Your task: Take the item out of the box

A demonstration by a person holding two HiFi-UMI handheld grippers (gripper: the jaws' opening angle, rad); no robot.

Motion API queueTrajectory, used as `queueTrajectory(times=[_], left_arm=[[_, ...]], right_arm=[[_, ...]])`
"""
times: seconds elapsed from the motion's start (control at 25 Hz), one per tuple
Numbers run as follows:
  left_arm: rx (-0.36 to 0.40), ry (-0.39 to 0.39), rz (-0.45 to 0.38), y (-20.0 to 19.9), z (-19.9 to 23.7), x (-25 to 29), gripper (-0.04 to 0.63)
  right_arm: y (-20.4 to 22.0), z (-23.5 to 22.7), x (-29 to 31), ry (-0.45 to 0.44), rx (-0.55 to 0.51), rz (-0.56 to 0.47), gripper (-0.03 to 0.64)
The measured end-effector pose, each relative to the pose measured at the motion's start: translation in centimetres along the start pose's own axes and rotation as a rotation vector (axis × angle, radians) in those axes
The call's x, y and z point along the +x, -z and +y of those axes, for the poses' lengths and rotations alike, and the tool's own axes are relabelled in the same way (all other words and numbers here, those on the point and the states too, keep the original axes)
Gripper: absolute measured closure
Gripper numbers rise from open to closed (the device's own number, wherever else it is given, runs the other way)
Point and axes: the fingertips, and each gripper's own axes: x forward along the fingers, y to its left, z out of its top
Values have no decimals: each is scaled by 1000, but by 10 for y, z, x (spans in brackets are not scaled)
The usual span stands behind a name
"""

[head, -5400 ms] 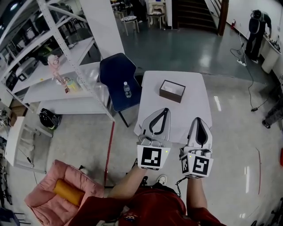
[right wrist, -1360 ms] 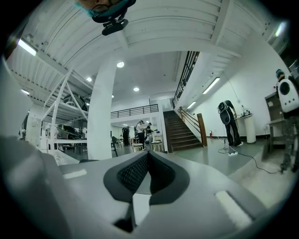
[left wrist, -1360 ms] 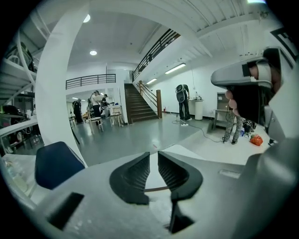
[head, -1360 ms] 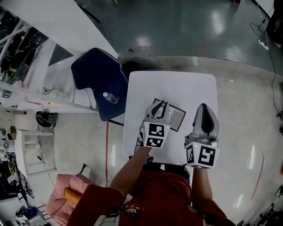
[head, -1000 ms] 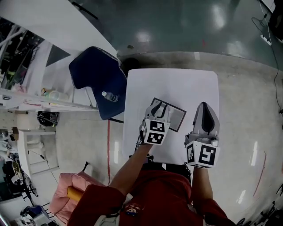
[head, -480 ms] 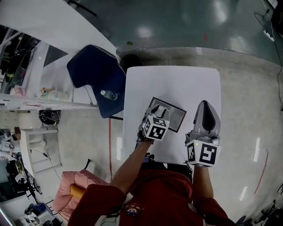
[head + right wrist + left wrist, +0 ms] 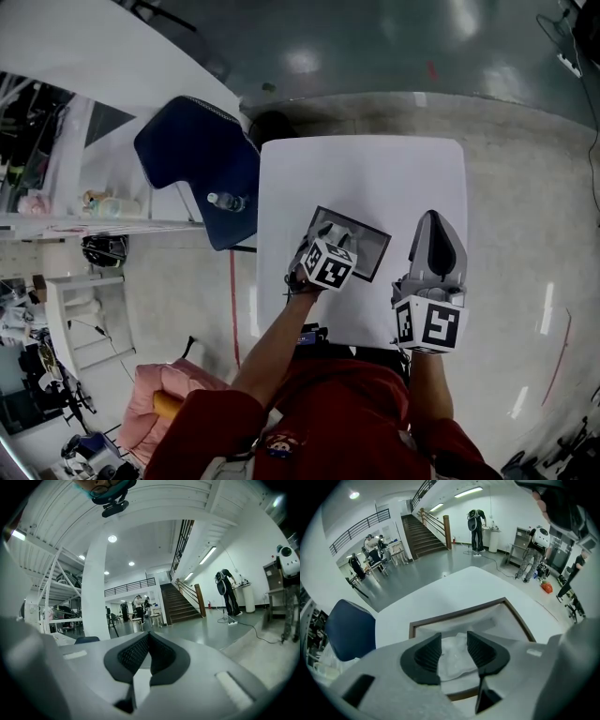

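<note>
We hold the left gripper (image 7: 453,638) tilted down over the shallow rectangular box with a dark brown rim and pale lining (image 7: 459,611). The box lies near the middle of the white square table (image 7: 375,178). The jaws have just been opening and now stand well apart. The item, a crumpled white bundle of soft film or paper (image 7: 452,660), lies on the floor of the box, between the two pads and below them. The pads do not press on it yet.

The right gripper (image 7: 149,640) points level above the near right part of the table. Its jaws are together with nothing between them.

Handling, as we judge it:
- The bundle looks light and limp. It should give under the pads rather than resist them.
- If the wrap is film, the surface may be slick.
- We cannot tell what is inside it, so close gently.
- Take hold across the raised, bunched middle, where the folds offer bulk, not at a flat edge.
- The box is shallow and may lift along with the item.
</note>
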Motion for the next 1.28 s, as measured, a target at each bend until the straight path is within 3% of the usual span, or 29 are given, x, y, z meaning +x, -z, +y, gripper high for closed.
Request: queueTrajectory(times=[0.68, 1.0, 1.28], left_arm=[[103, 49, 182, 17, -13, 26, 397], [213, 29, 347, 34, -16, 41, 397], [265, 10, 403, 37, -12, 49, 399]], right_arm=[[11, -12, 16, -20, 24, 20, 615], [16, -23, 19, -12, 49, 19, 615], [13, -38, 22, 17, 65, 19, 615]])
